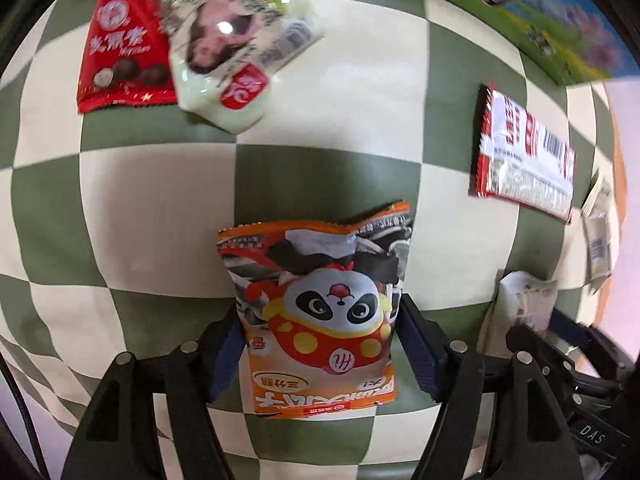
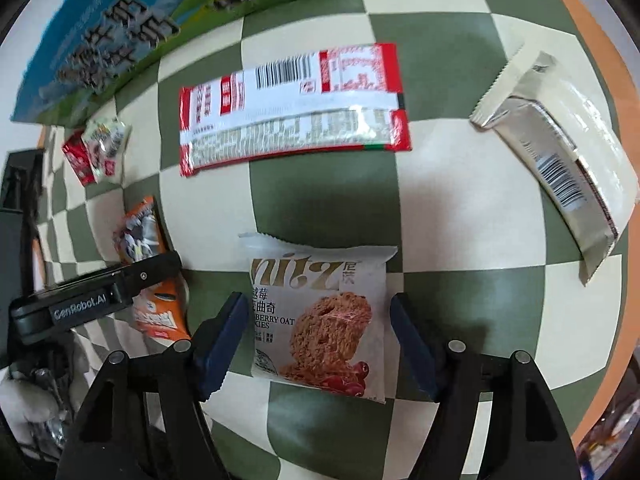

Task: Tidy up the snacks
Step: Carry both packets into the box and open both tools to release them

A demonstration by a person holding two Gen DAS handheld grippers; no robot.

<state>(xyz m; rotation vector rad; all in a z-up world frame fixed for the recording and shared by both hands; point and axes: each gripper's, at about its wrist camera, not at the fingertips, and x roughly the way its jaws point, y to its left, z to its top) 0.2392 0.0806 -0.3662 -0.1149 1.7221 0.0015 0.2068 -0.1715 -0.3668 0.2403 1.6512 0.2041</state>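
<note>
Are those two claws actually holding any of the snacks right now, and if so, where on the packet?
Neither grips yet. The left gripper straddles the panda snack packet, the right gripper the oat cookie packet, jaws open beside their sides.

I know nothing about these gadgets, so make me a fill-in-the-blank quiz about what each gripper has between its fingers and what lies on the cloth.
1. The left gripper has an orange packet showing a cartoon ____ between its fingers.
2. The right gripper straddles a white packet of cranberry oat ____.
3. The tablecloth has a green and cream ____ pattern.
4. The long red-edged packet lies with its ____ side up.

Missing words: panda; cookies; checkered; barcode
</note>
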